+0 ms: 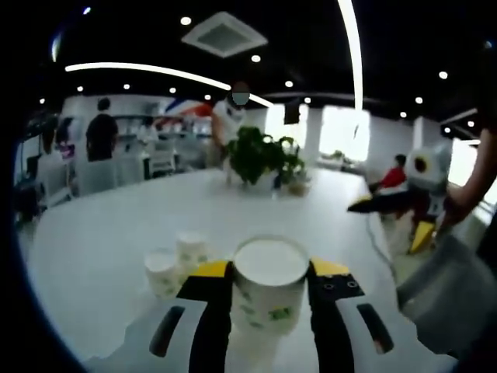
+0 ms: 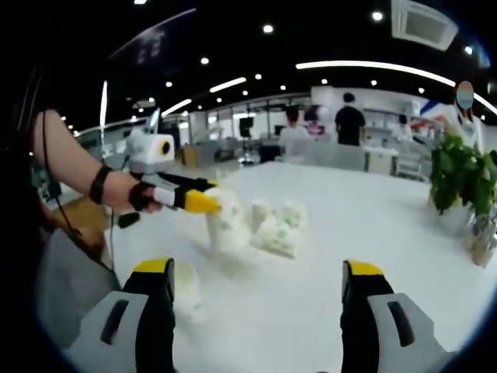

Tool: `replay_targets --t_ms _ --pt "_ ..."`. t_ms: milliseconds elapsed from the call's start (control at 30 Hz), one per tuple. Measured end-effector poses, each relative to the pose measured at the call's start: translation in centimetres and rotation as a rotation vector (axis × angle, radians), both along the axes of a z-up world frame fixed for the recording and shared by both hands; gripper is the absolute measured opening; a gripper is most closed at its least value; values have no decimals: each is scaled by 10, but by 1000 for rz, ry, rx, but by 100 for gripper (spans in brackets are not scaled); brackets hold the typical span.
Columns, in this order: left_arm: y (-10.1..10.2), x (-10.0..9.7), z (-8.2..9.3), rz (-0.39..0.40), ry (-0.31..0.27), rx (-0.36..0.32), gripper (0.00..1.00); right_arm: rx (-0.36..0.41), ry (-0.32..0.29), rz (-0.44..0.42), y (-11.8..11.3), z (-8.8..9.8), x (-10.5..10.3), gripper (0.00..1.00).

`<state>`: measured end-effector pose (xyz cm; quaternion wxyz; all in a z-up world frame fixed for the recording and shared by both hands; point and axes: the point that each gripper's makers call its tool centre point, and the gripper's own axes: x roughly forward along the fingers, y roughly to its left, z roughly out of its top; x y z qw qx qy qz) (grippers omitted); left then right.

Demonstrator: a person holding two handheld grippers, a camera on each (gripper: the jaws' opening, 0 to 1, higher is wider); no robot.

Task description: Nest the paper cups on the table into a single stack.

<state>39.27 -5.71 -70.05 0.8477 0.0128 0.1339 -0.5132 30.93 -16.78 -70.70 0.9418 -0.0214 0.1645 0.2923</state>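
Cup clamped between left gripper jaws, two loose cups just beyond-left on the surface; right gripper wide, empty. Risk: squeezing may deform rim, jamming nesting.

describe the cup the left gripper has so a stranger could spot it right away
Start at the big white round table with the potted green plant at its far side. At the near edge, the white paper cup with green print stands upright between the yellow-tipped left gripper. The two smaller-looking cups sit free beside it.
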Motion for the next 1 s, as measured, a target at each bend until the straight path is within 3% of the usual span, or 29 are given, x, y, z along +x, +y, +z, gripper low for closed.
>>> replay_targets --t_ms 467,1000 --pt "8 -15 14 -9 -17 -12 36 16 -5 3 14 3 -2 87" --pt "-1 -29 47 -42 -51 -61 36 36 -5 27 29 4 -4 85"
